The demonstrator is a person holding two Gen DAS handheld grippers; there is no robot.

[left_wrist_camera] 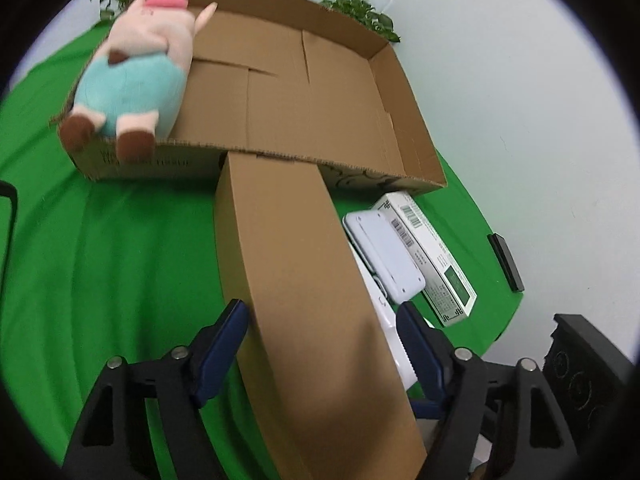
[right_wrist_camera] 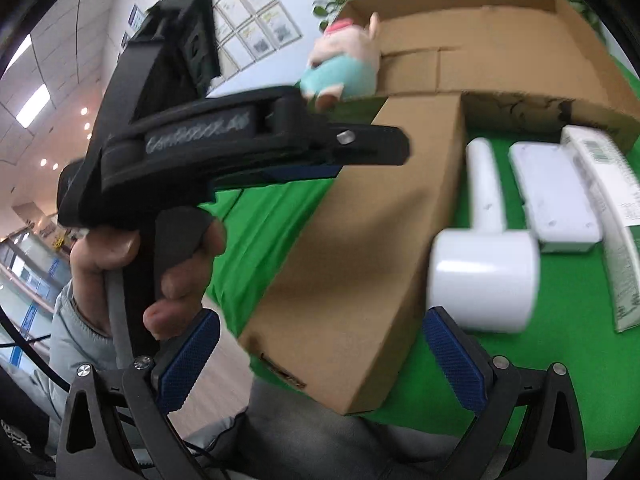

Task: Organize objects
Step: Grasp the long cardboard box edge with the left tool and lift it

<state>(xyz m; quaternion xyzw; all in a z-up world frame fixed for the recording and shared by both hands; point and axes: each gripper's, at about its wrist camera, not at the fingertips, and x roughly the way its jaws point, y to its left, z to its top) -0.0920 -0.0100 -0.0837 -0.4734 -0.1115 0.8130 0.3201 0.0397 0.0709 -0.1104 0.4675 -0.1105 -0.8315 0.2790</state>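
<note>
A long closed brown box (left_wrist_camera: 296, 280) lies on the green cloth (left_wrist_camera: 120, 248), its far end against the big open carton (left_wrist_camera: 304, 92). My left gripper (left_wrist_camera: 320, 332) straddles this box with its jaws open; the left pad (left_wrist_camera: 224, 344) sits at the box's edge and the right pad (left_wrist_camera: 416, 344) stands a little off it. In the right wrist view a hand (right_wrist_camera: 160, 264) holds that left gripper (right_wrist_camera: 372, 152) over the box (right_wrist_camera: 360, 248). My right gripper (right_wrist_camera: 320, 356) is open around the box's near end, touching nothing. A plush pig (left_wrist_camera: 136, 68) leans on the carton's left rim.
Right of the box lie a white hammer-shaped device (right_wrist_camera: 484, 272), a flat white device (right_wrist_camera: 552, 196) and a white-green packet with barcodes (right_wrist_camera: 600, 160). A small black bar (left_wrist_camera: 506, 260) lies near the cloth's right edge. Plants (left_wrist_camera: 360, 8) stand behind the carton, by the white wall.
</note>
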